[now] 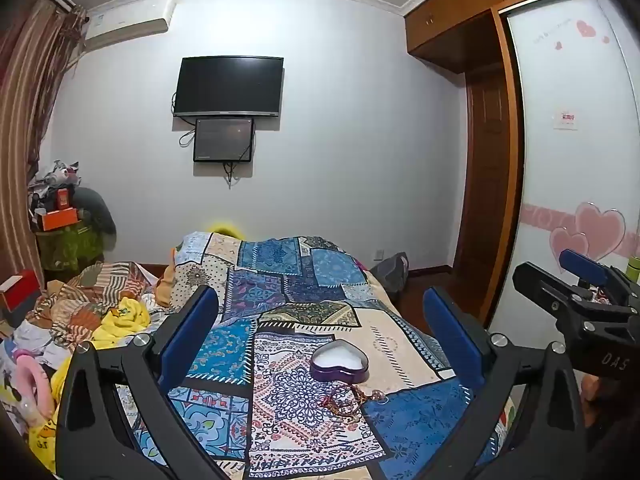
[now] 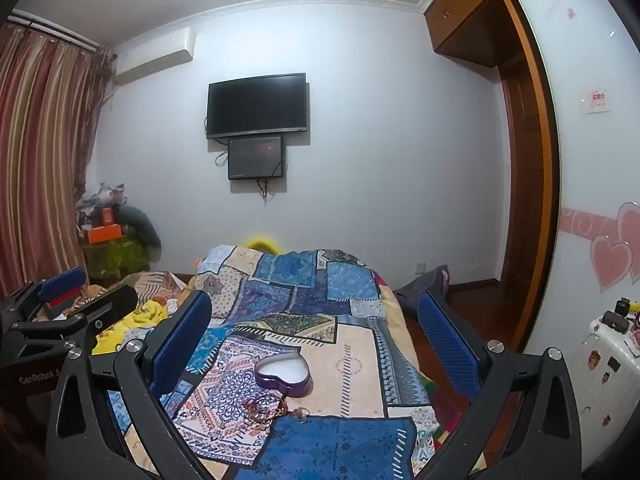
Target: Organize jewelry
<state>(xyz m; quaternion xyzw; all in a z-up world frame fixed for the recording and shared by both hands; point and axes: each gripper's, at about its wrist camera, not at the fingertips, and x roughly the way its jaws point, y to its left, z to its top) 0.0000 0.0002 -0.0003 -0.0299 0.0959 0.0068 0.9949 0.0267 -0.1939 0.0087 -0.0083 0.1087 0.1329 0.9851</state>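
Observation:
A purple heart-shaped tin [image 1: 339, 365] with a white inside sits open on the patchwork bedspread [image 1: 280, 280]; it also shows in the right wrist view [image 2: 283, 374]. A small heap of jewelry [image 1: 352, 398], beads and chains, lies just in front of it, seen too in the right wrist view [image 2: 269, 407]. My left gripper [image 1: 320, 320] is open and empty, held above the bed behind the tin. My right gripper [image 2: 316, 320] is open and empty, at the same height to the right; it shows in the left wrist view [image 1: 576, 276].
Crumpled clothes and a yellow cloth [image 1: 120, 316] lie on the bed's left side. A wardrobe with a white sliding door [image 1: 572, 160] stands right. A white suitcase [image 2: 604, 364] sits at the right. A TV [image 1: 229, 86] hangs on the far wall.

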